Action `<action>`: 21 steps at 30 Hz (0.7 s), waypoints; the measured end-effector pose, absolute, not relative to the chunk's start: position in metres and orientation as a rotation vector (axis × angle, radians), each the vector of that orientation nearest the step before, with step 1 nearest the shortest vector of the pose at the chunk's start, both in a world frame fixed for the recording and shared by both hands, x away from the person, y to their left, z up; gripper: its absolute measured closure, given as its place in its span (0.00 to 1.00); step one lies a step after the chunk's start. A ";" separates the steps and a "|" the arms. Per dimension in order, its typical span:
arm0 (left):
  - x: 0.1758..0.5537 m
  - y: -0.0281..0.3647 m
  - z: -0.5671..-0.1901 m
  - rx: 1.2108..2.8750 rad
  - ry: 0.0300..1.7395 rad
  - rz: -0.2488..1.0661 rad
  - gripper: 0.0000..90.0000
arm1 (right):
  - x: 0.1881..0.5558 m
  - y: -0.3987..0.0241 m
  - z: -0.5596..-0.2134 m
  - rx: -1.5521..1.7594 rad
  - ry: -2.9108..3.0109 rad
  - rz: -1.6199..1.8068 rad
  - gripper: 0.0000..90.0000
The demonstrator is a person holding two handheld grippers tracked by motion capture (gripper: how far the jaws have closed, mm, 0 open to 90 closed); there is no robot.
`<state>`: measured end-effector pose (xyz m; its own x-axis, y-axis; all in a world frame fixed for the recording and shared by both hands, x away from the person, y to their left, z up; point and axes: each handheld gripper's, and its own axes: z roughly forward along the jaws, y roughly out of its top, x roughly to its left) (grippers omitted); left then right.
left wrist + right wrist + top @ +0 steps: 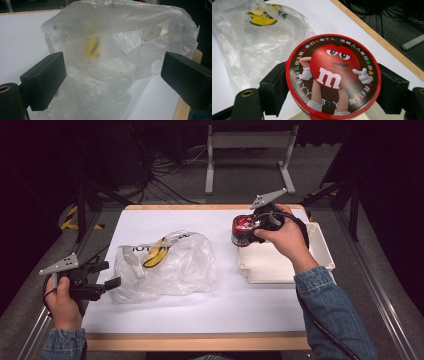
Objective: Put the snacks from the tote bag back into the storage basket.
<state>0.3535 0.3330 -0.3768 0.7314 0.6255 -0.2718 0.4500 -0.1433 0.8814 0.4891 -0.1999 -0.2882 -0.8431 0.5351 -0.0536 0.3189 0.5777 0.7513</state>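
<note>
A clear plastic bag [165, 265] with a yellow print lies on the white table sheet [225, 300], left of centre. My left gripper [107, 275] is at the bag's left edge, jaws open, and the crumpled bag [112, 57] lies ahead of and between them, untouched. My right gripper [248, 231] is shut on a round red candy tin [243, 230], held just above the left rim of a white tray [320, 245]. In the right gripper view the tin's lid [333, 75] with a red cartoon figure sits between both jaws, and the bag [257, 40] lies beyond it.
The white tray sits at the table's right side. The wooden table edge [195, 340] runs along the front. Beyond the far edge are cables and a grey stand [250, 150] on the floor.
</note>
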 end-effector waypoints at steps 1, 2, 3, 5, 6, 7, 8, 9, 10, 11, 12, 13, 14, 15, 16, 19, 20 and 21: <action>0.353 0.333 -0.377 1.781 0.848 0.189 0.07 | 0.491 -0.203 -0.289 0.711 2.532 1.125 0.25; 0.353 0.334 -0.377 1.782 0.852 0.188 0.07 | 0.492 -0.206 -0.290 0.726 2.530 1.111 0.25; 0.353 0.335 -0.378 1.784 0.852 0.192 0.07 | 0.494 -0.209 -0.292 0.741 2.527 1.092 0.25; 0.352 0.336 -0.378 1.779 0.864 0.186 0.07 | 0.496 -0.214 -0.294 0.748 2.518 1.073 0.25; 0.352 0.337 -0.379 1.777 0.872 0.186 0.07 | 0.498 -0.217 -0.295 0.763 2.514 1.066 0.25; 0.352 0.337 -0.379 1.777 0.877 0.184 0.07 | 0.499 -0.220 -0.296 0.775 2.509 1.059 0.25; 0.352 0.337 -0.379 1.780 0.875 0.184 0.07 | 0.501 -0.224 -0.297 0.780 2.506 1.053 0.25; 0.352 0.337 -0.379 1.780 0.881 0.180 0.07 | 0.503 -0.227 -0.299 0.783 2.504 1.045 0.25; 0.352 0.336 -0.379 1.783 0.880 0.177 0.07 | 0.505 -0.229 -0.301 0.786 2.504 1.036 0.25; 0.352 0.336 -0.379 1.787 0.880 0.175 0.07 | 0.507 -0.231 -0.302 0.788 2.504 1.029 0.25; 0.353 0.335 -0.379 1.790 0.878 0.175 0.07 | 0.509 -0.233 -0.305 0.791 2.509 1.022 0.25; 0.353 0.335 -0.380 1.793 0.879 0.176 0.07 | 0.511 -0.234 -0.307 0.783 2.514 1.014 0.25; 0.352 0.334 -0.380 1.793 0.882 0.176 0.07 | 0.513 -0.236 -0.311 0.775 2.517 1.005 0.25; 0.352 0.334 -0.380 1.793 0.882 0.176 0.07 | 0.513 -0.236 -0.311 0.775 2.517 1.005 0.25; 0.352 0.335 -0.380 1.798 0.881 0.178 0.07 | 0.514 -0.237 -0.314 0.768 2.518 1.002 0.25; 0.351 0.336 -0.382 1.796 0.893 0.182 0.07 | 0.519 -0.238 -0.328 0.739 2.545 1.013 0.25; 0.350 0.336 -0.382 1.795 0.896 0.184 0.07 | 0.521 -0.238 -0.331 0.727 2.552 1.019 0.25; 0.348 0.337 -0.382 1.795 0.898 0.186 0.06 | 0.522 -0.238 -0.335 0.721 2.558 1.021 0.25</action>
<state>0.3484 0.3370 -0.3824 0.7041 0.6508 -0.2841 0.4838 -0.1468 0.8628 0.5225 -0.2376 -0.3350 -0.8315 0.5493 -0.0830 0.3413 0.6231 0.7038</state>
